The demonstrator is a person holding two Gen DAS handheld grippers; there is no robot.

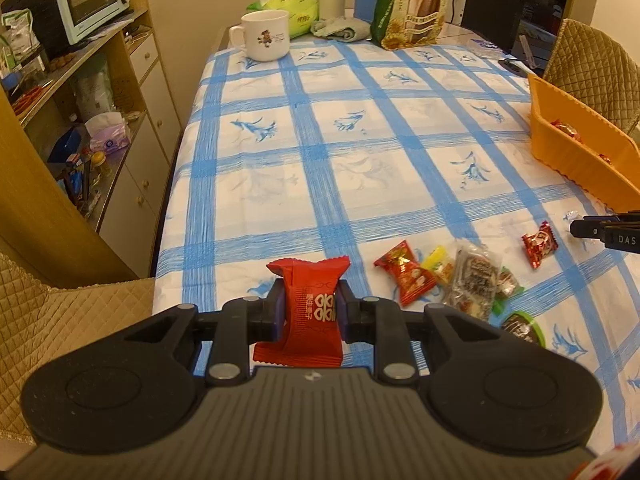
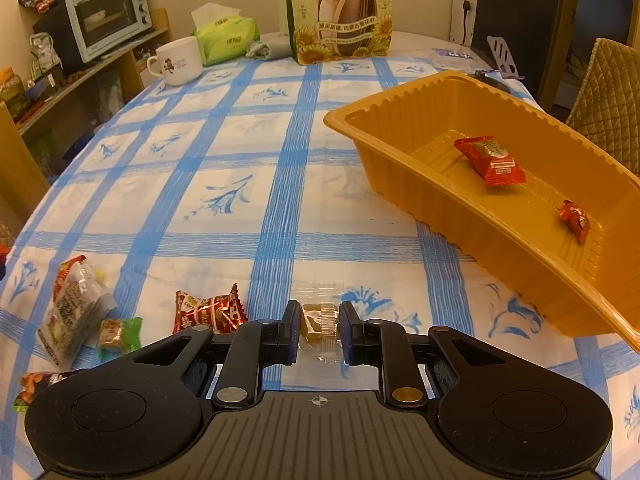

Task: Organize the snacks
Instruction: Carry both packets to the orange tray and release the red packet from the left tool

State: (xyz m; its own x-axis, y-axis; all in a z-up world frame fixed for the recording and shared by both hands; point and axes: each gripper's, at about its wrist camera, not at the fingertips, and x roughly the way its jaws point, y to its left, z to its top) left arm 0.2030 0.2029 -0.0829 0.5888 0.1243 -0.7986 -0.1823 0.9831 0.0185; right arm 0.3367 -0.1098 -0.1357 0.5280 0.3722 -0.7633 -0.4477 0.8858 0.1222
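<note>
Gripping a red snack packet (image 1: pixel 312 312), the left gripper (image 1: pixel 310 312) has its 2 pads pressed against the packet's sides, jaws nearly together w/ only the wrapper's width between them. The packet stands upright in the grip, lifted above the blue-checked tablecloth (image 1: pixel 360 152), white print facing the camera.

The right gripper (image 2: pixel 320 324) is closed on a small clear-wrapped candy (image 2: pixel 318 322) (brownish piece inside), both pads touching the wrapper's sides; the candy sits low, at or just above the cloth, can't tell which. Just left of that gripper lies a red-and-white wrapped sweet (image 2: pixel 208 310), and further left a green-wrapped cube (image 2: pixel 120 332) beside a clear packet w/ dark print (image 2: pixel 72 312).

In the left wrist view the loose pile sits right of the held packet: a red candy bag (image 1: pixel 406 276), a yellow piece (image 1: pixel 436 260) touching it, the clear dark-print packet, then a small red sweet (image 1: pixel 540 242) apart from the rest, near the tip of the other gripper at the frame's right edge.

The orange tray (image 2: pixel 400 152) rests on the table's right side, well apart from the pile. Inside it are 2 items: a red packet (image 2: pixel 490 160) toward the middle and a small red wrapped candy (image 2: pixel 576 220) nearer the close end.

At the table's far end stand a white mug (image 2: pixel 178 62), a green tissue pack (image 2: pixel 224 38) and a big sunflower-seed bag (image 2: pixel 340 12). A mint-coloured toaster oven (image 2: pixel 106 16) sits on the shelf at the left.
</note>
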